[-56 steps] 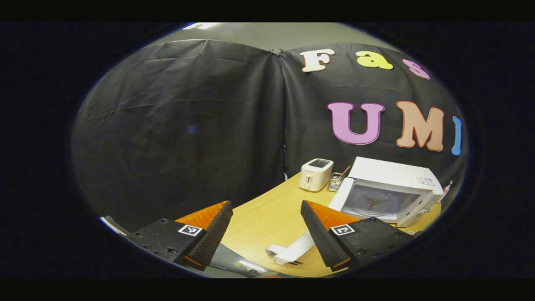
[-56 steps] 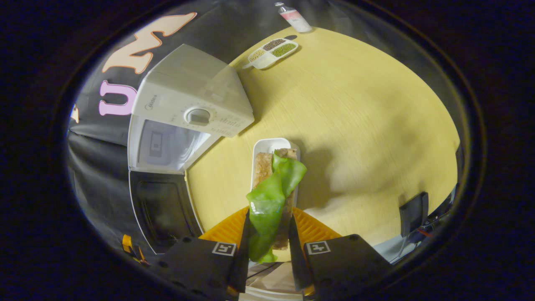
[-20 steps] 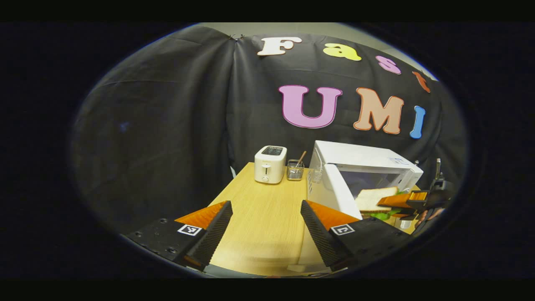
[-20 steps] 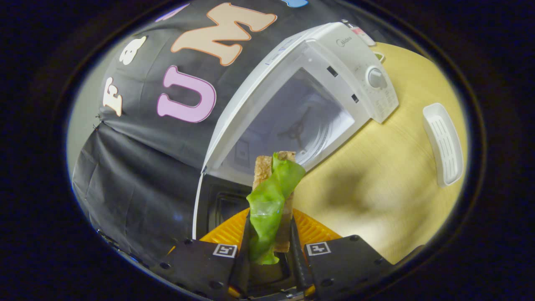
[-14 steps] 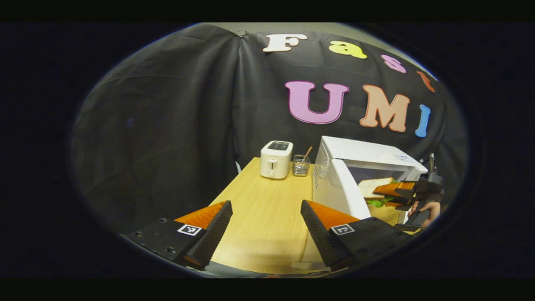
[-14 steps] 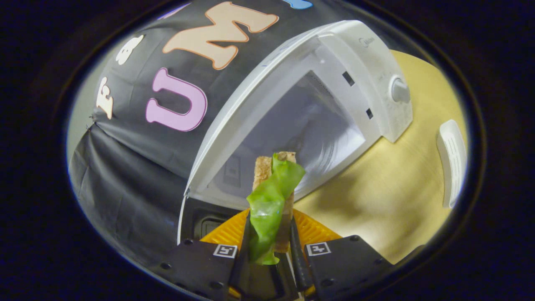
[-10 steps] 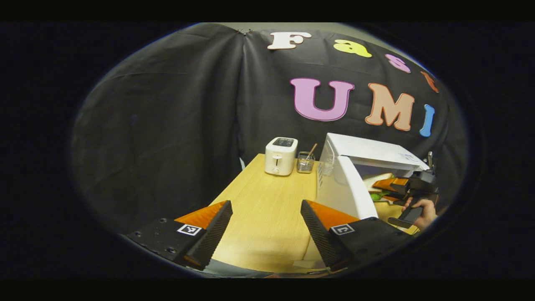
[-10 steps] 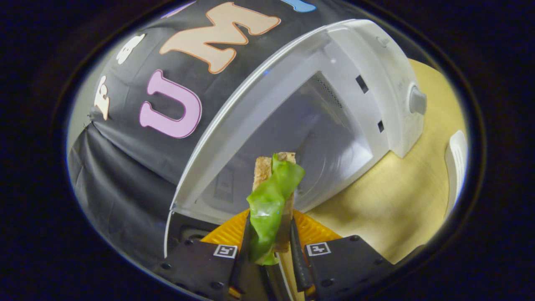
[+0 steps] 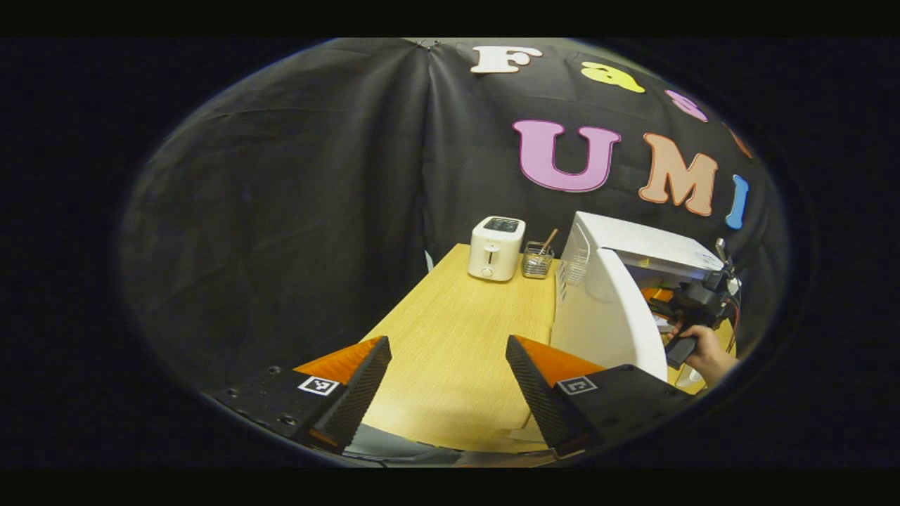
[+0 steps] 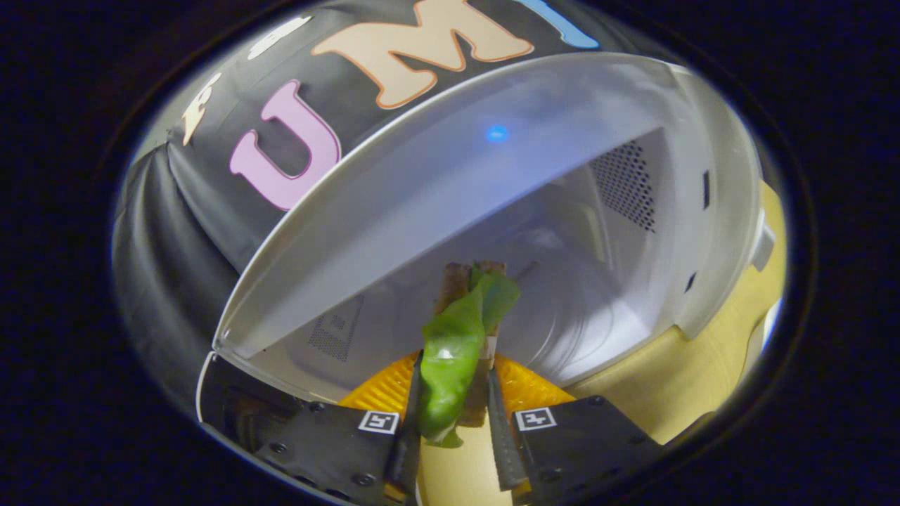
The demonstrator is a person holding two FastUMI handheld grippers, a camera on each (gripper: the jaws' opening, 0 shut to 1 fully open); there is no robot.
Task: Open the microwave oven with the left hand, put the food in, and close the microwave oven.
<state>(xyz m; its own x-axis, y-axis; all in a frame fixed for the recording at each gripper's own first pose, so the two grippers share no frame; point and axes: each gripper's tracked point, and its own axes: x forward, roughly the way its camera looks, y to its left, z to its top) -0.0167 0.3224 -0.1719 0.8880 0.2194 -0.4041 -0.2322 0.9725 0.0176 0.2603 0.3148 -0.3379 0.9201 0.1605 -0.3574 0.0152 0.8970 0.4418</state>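
Note:
The white microwave [image 9: 633, 253] stands on the wooden table [image 9: 464, 337] with its door [image 9: 619, 320] swung wide open. In the right gripper view its pale cavity [image 10: 562, 281] spreads close in front. My right gripper [image 10: 453, 422] is shut on a sandwich [image 10: 460, 337] of brown bread with a green lettuce leaf, whose far end reaches into the cavity's mouth. The left gripper view shows that gripper [image 9: 685, 302], held by a hand [image 9: 706, 348], past the door's edge at the cavity's mouth. My left gripper [image 9: 450, 379] hangs open over the table's near end, apart from the microwave.
A white toaster [image 9: 496, 247] and a small wire basket [image 9: 538, 258] with a stick in it stand at the table's far edge, left of the microwave. The open door juts toward the table's middle. Black cloth walls close in behind and to the left.
My right gripper has carried the sandwich forward from in front of the microwave to the mouth of its cavity. The left gripper has drifted a little, staying open.

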